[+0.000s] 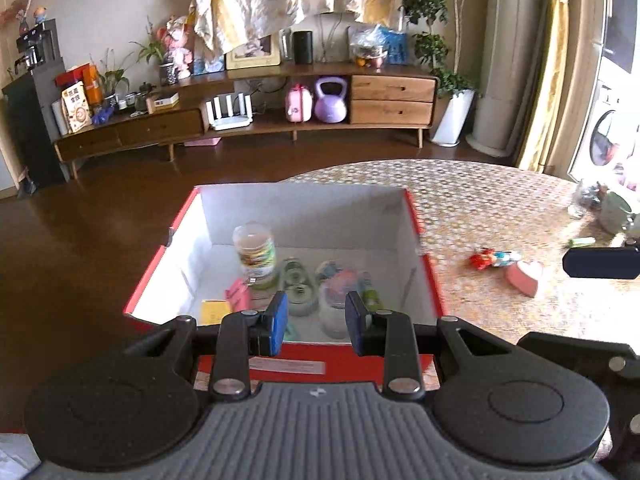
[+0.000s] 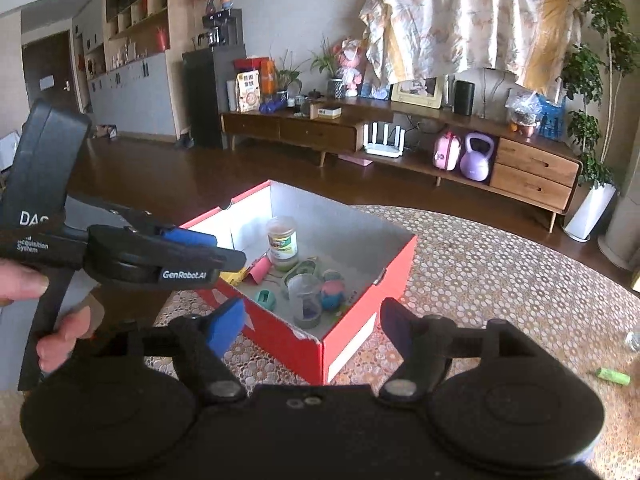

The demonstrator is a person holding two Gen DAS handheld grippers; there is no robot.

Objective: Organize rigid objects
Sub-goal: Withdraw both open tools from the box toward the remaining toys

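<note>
Blue pads tip both our grippers, and both are released with nothing between the fingers. Our left gripper [image 1: 316, 316] hovers just over the near wall of the red box [image 1: 434, 280], its fingers parted above a clear plastic cup [image 1: 334, 312] that stands directly ahead and below. Just beyond the left pad lie a yellow card [image 1: 212, 310] and a pink folded piece [image 1: 239, 294], and past those a labelled jar [image 1: 256, 254] stands upright toward the box's far left. Off to the right of this gripper, out on the patterned tablecloth [image 1: 480, 200], a pink heart-shaped box [image 1: 526, 276] sits close beside a red wrapped item [image 1: 494, 258], both well apart from the red box. Our right gripper [image 2: 312, 326] hangs wide open before the near corner of the same box [image 2: 360, 276], outside it; ahead and inside we see the cup [image 2: 306, 300], a small teal piece [image 2: 266, 298] to its left, and the jar [image 2: 282, 242] farther back. To the far right of this gripper a green tube [image 2: 614, 376] lies on the cloth. Beyond the table runs a wooden sideboard [image 2: 532, 172].
</note>
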